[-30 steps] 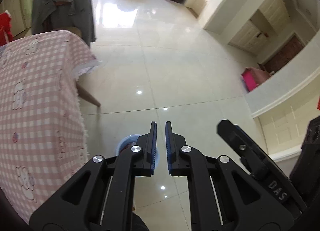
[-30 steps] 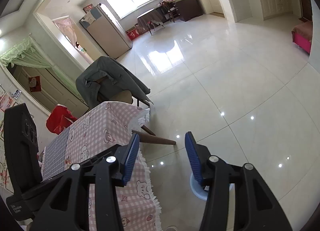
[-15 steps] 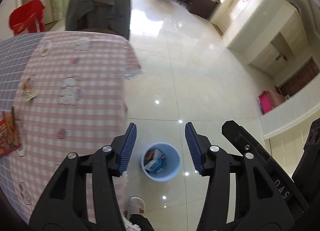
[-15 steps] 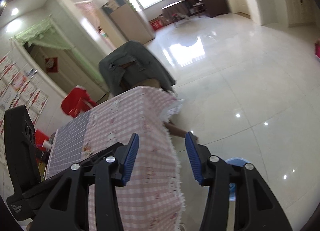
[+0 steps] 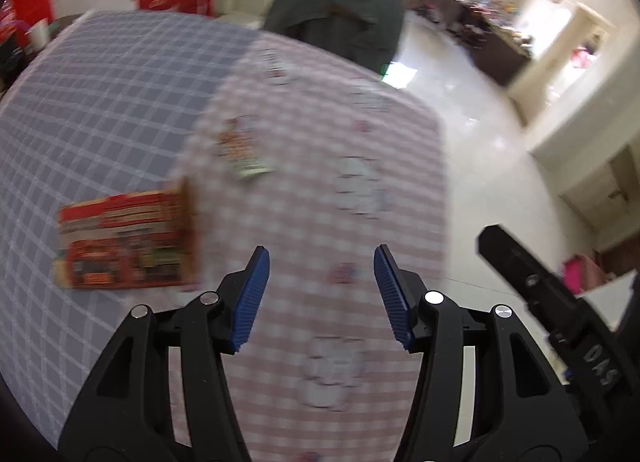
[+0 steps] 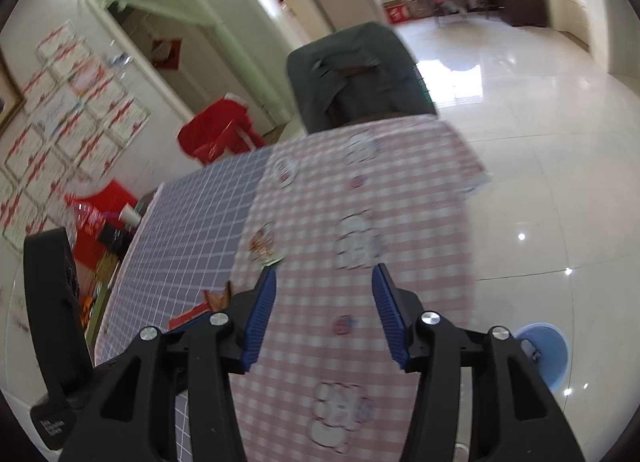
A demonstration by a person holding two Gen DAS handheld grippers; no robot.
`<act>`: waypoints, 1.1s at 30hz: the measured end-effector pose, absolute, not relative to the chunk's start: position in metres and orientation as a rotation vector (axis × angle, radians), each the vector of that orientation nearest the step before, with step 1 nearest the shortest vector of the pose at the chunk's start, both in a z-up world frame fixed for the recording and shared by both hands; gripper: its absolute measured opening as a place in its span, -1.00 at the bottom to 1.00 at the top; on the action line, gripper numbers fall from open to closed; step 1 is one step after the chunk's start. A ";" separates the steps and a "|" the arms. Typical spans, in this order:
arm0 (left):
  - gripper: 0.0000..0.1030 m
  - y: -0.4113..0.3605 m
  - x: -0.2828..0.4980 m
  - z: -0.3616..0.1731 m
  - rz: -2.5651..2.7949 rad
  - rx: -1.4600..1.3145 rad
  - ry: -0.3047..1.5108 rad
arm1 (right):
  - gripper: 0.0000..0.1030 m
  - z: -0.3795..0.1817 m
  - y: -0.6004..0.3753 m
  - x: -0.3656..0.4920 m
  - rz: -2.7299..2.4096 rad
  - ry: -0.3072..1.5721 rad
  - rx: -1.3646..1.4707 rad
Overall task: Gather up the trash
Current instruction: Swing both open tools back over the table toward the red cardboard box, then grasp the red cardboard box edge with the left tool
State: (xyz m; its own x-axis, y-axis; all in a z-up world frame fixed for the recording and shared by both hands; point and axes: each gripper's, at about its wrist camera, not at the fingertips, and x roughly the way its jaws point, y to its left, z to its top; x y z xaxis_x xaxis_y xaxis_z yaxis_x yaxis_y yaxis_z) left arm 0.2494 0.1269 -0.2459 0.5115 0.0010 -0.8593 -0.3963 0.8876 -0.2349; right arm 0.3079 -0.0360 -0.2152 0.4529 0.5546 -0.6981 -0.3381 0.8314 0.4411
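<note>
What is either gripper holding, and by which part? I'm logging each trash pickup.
Nothing is held. The left gripper is opening with nothing between its jaws; the right gripper is open and empty. Both are above the tablecloth.

A table under a pink checked cloth [image 5: 320, 181] and a blue-grey grid cloth [image 5: 100, 101] fills the view. At twelve o'clock stands a chair draped with a grey jacket [image 6: 356, 77]. A red bag [image 6: 220, 133] sits at ten o'clock.

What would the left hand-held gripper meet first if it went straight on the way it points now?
Most likely the bare pink checked tablecloth. The left hand-held gripper, jaws opening and empty, points at it; the red packet lies off to the side. Depth is uncertain.
</note>
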 end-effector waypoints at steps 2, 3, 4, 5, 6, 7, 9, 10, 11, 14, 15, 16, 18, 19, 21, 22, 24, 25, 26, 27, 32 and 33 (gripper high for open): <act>0.07 0.147 0.244 -0.256 0.312 -0.427 1.032 | -0.02 -0.222 -0.013 0.308 0.581 0.969 0.230; 0.07 0.155 0.242 -0.262 0.328 -0.433 1.044 | -0.02 -0.225 -0.004 0.308 0.590 0.975 0.220; 0.07 0.161 0.241 -0.267 0.337 -0.439 1.054 | -0.02 -0.228 0.006 0.309 0.598 0.981 0.209; 0.07 0.168 0.241 -0.272 0.346 -0.443 1.067 | -0.02 -0.232 0.015 0.311 0.605 0.988 0.197; 0.07 0.174 0.240 -0.279 0.349 -0.446 1.079 | -0.02 -0.234 0.025 0.312 0.610 0.991 0.184; 0.07 0.179 0.240 -0.284 0.353 -0.445 1.087 | -0.02 -0.237 0.032 0.312 0.613 0.994 0.174; 0.07 0.184 0.241 -0.293 0.358 -0.443 1.098 | -0.01 -0.242 0.045 0.315 0.620 1.001 0.151; 0.07 0.187 0.243 -0.298 0.359 -0.441 1.104 | -0.01 -0.245 0.049 0.316 0.620 1.005 0.142; 0.07 0.189 0.243 -0.301 0.363 -0.438 1.111 | -0.01 -0.248 0.054 0.317 0.621 1.008 0.132; 0.07 0.195 0.249 -0.311 0.360 -0.446 1.124 | -0.01 -0.254 0.067 0.321 0.622 1.018 0.107; 0.06 0.196 0.251 -0.313 0.360 -0.441 1.127 | -0.01 -0.257 0.069 0.323 0.622 1.021 0.103; -0.02 0.196 0.251 -0.314 0.358 -0.440 1.127 | -0.01 -0.259 0.072 0.325 0.621 1.024 0.097; -0.18 0.199 0.254 -0.319 0.363 -0.438 1.135 | -0.01 -0.264 0.076 0.329 0.621 1.027 0.088; -0.33 0.203 0.255 -0.323 0.372 -0.447 1.143 | -0.01 -0.265 0.079 0.332 0.624 1.025 0.083; -0.41 0.209 0.255 -0.328 0.371 -0.478 1.146 | -0.01 -0.269 0.085 0.338 0.630 1.022 0.071; -0.44 0.213 0.254 -0.329 0.369 -0.494 1.137 | -0.01 -0.271 0.088 0.340 0.633 1.022 0.066; -0.60 0.216 0.250 -0.323 0.400 -0.490 1.099 | 0.00 -0.276 0.096 0.346 0.646 1.021 0.050; -0.66 0.220 0.247 -0.319 0.420 -0.499 1.069 | 0.01 -0.279 0.100 0.348 0.651 1.020 0.039; -0.67 0.223 0.245 -0.316 0.432 -0.512 1.048 | 0.03 -0.281 0.105 0.350 0.655 1.020 0.028; -0.70 0.229 0.242 -0.312 0.448 -0.532 1.015 | 0.03 -0.285 0.110 0.351 0.661 1.020 0.018; -0.74 0.245 0.231 -0.300 0.505 -0.575 0.900 | 0.06 -0.304 0.135 0.357 0.701 1.031 -0.039; -0.74 0.248 0.228 -0.299 0.514 -0.581 0.879 | 0.06 -0.308 0.140 0.358 0.710 1.029 -0.055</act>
